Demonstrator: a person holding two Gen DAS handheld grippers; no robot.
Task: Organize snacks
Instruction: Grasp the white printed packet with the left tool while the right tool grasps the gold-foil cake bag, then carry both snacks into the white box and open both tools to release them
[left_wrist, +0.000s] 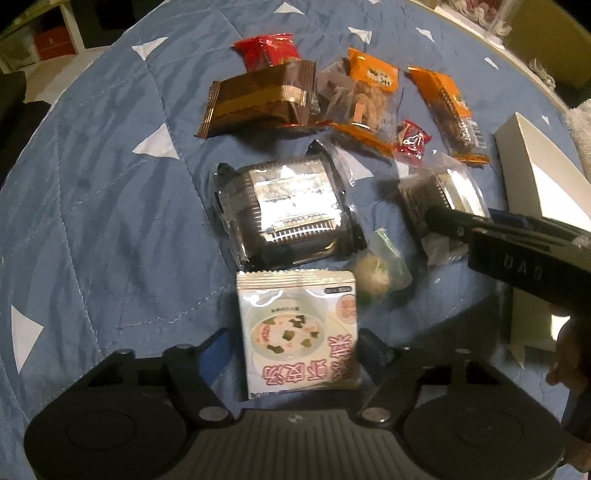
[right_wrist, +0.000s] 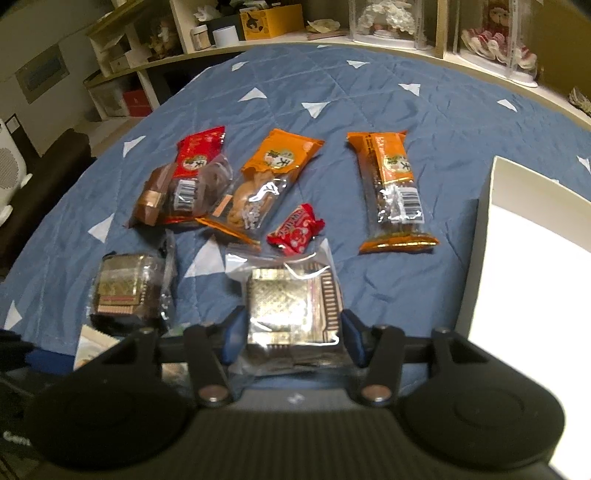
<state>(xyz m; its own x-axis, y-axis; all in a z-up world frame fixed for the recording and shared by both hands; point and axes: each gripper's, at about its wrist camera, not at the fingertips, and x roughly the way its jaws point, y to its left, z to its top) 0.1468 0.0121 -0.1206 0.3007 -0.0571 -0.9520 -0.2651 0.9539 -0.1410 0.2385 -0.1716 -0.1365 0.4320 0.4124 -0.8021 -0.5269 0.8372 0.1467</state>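
Now your right gripper (right_wrist: 291, 332), fingers spread, straddles the foil-wrapped pastry (right_wrist: 291, 314); white box (right_wrist: 532, 258) at two o'clock. Left gripper (left_wrist: 295, 354) brackets the soup packet (left_wrist: 297, 332), grip unclear.

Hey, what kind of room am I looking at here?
Probably a bedroom or living room at home: a blue quilted cover under the snacks, shelves of household clutter, and dolls in clear display cases behind.
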